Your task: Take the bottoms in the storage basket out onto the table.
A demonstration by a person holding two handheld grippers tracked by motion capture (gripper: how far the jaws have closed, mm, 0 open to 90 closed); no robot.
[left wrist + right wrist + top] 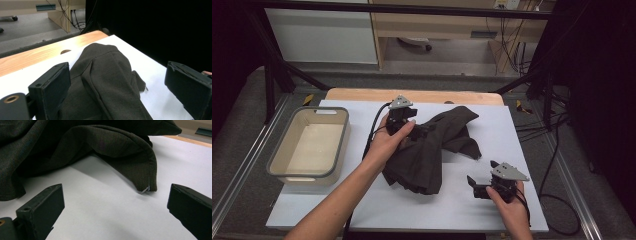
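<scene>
The left hand-held gripper is hovering wide open over the dark cloth; the right hand-held gripper, also gaping wide, is waiting just beside the cloth's corner.

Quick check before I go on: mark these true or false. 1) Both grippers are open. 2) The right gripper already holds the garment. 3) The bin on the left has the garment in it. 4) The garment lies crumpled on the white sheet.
1) True: the left gripper and the right gripper both stand with jaws wide apart.
2) False: it sits on the white sheet, clear of the dark garment.
3) False: the grey-rimmed bin holds nothing.
4) True: it is bunched up, not spread flat.
</scene>
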